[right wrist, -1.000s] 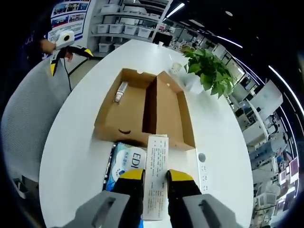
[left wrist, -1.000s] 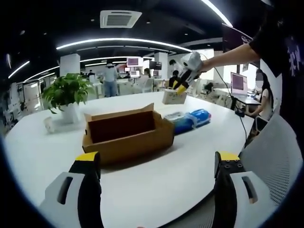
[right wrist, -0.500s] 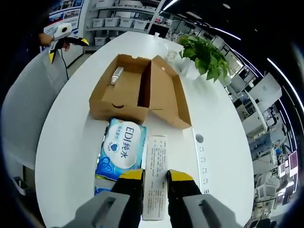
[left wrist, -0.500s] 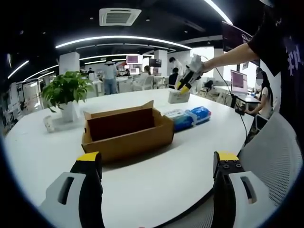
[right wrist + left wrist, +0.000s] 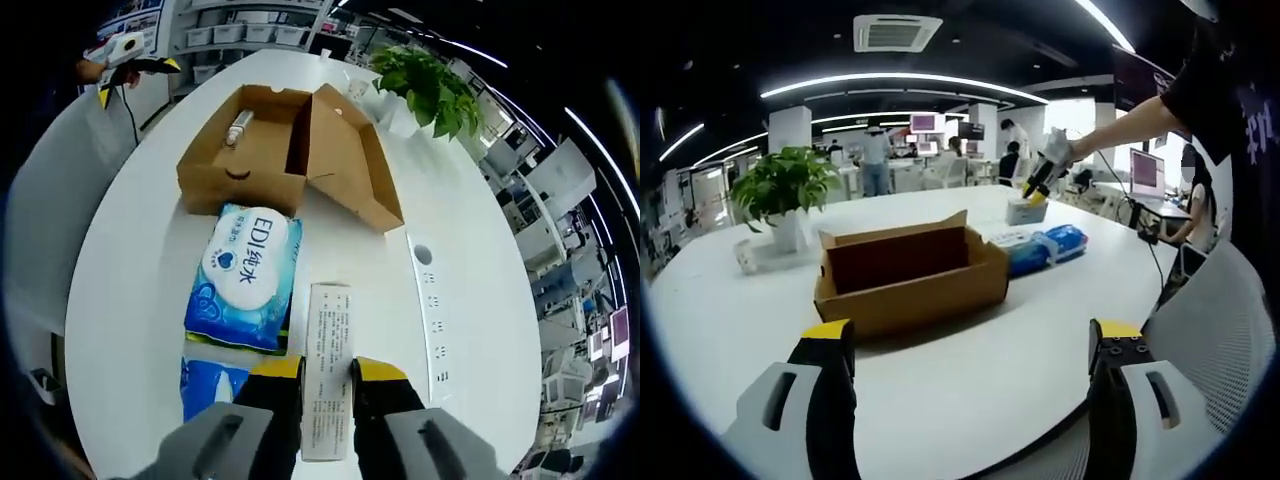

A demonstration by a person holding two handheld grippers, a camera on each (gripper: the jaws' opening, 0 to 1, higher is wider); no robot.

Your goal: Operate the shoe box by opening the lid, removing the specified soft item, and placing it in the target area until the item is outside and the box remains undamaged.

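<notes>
The open brown shoe box stands mid-table, its lid folded out flat toward the plant. A small pale tube lies inside the shoe box. My right gripper is shut on a slim white printed pack, held low beside the blue wipes packs; whether it touches the table I cannot tell. From the left gripper view the right gripper and the white pack hang past the box. My left gripper stands open near the table's front edge, holding nothing.
Two blue wipes packs lie on the white table beside the box. A potted plant stands at the far side, with a socket strip set in the tabletop. A grey chair sits at the table's edge.
My right gripper has carried the white pack away from the box and lower, past the wipes packs. The left gripper has stayed open and nearly still.
</notes>
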